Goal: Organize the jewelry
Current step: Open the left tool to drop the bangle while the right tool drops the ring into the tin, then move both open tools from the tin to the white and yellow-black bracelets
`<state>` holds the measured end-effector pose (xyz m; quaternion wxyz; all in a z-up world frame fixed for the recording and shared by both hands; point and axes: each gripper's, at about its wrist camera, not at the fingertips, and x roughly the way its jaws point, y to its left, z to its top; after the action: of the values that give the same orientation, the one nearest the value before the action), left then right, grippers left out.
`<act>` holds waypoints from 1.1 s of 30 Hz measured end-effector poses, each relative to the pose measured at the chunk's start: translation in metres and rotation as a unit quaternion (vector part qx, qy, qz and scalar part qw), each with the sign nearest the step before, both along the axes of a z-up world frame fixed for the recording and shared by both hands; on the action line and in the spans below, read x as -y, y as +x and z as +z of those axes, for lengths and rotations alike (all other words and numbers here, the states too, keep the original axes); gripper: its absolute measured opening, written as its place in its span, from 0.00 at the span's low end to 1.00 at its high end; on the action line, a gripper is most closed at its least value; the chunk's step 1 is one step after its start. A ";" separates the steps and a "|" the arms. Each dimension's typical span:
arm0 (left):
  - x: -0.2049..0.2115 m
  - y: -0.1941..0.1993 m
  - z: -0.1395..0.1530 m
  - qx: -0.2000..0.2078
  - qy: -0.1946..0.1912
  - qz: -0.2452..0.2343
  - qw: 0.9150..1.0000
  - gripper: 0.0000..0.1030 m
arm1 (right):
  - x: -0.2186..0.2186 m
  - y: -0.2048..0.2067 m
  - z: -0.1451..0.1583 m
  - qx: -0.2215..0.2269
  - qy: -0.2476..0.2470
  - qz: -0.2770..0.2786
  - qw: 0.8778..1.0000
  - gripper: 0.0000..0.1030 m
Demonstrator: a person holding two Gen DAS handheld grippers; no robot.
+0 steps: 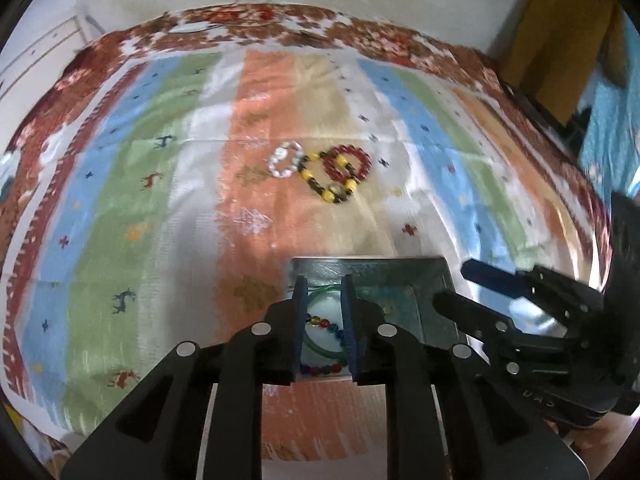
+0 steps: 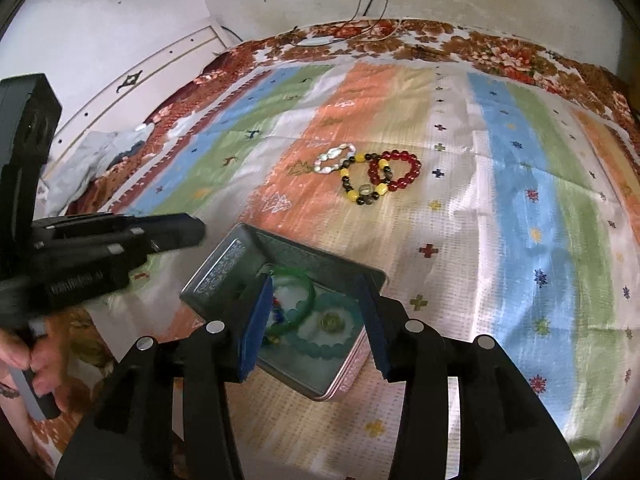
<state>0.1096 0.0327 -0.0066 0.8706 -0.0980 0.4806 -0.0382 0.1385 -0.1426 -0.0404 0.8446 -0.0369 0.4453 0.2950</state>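
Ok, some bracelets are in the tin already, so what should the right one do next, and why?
Probably reach the right hand-held gripper, open and empty above the tin, forward to the red bead bracelet. It lies on the cloth beyond the tin, overlapping the yellow-and-black bracelet.

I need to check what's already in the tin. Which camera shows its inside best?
The right wrist view: the tin sits between the open fingers, showing a green bangle and teal bead bracelet. In the left wrist view, the left gripper blocks much of the tin.
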 end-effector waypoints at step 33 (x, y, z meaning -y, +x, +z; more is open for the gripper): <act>-0.031 0.071 -0.021 -0.040 0.029 0.027 0.998 0.48 | -0.012 0.072 -0.007 0.002 -0.017 -0.013 1.000 0.45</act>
<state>0.1811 0.0642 -0.0280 0.8541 -0.0871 0.5128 0.0027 0.2102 -0.1309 -0.0471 0.8486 -0.0460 0.4491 0.2758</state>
